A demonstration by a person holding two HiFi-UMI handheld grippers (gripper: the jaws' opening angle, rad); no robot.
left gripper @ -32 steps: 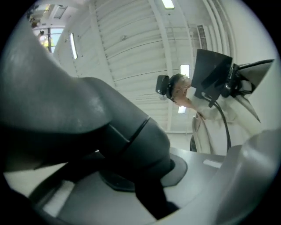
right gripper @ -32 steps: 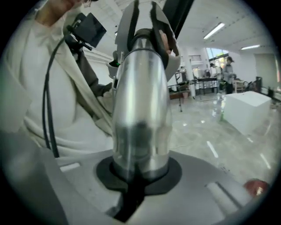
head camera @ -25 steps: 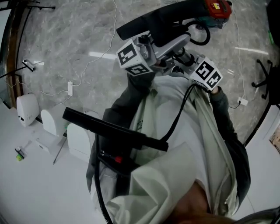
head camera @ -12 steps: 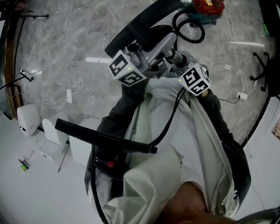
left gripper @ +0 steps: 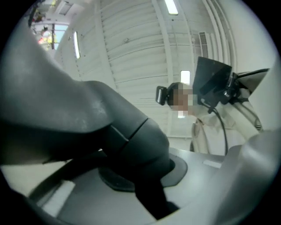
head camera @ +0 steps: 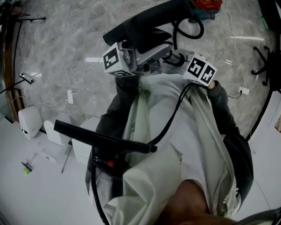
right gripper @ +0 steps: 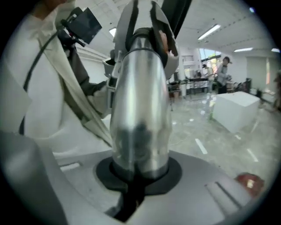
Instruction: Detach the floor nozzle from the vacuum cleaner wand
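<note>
In the head view the black floor nozzle (head camera: 140,22) is held up in front of my chest, above both marker cubes. My left gripper (head camera: 139,55) is shut on the nozzle's dark grey neck (left gripper: 127,136), which fills the left gripper view between the jaws (left gripper: 145,176). My right gripper (head camera: 178,59) is shut on the silver wand (right gripper: 140,110), which runs straight away from the jaws in the right gripper view (right gripper: 140,176). The two grippers sit close together. The joint between wand and nozzle is hidden in the head view.
The red vacuum body (head camera: 205,4) and a black hose loop (head camera: 189,27) lie on the marble floor ahead. White boxes (head camera: 28,119) and cables (head camera: 70,93) are at the left, a chair base (head camera: 262,66) at the right. A black bar (head camera: 101,138) crosses my coat.
Both grippers and the nozzle have shifted left and a little up in the head view. The left cube has turned. Both grips are unchanged.
</note>
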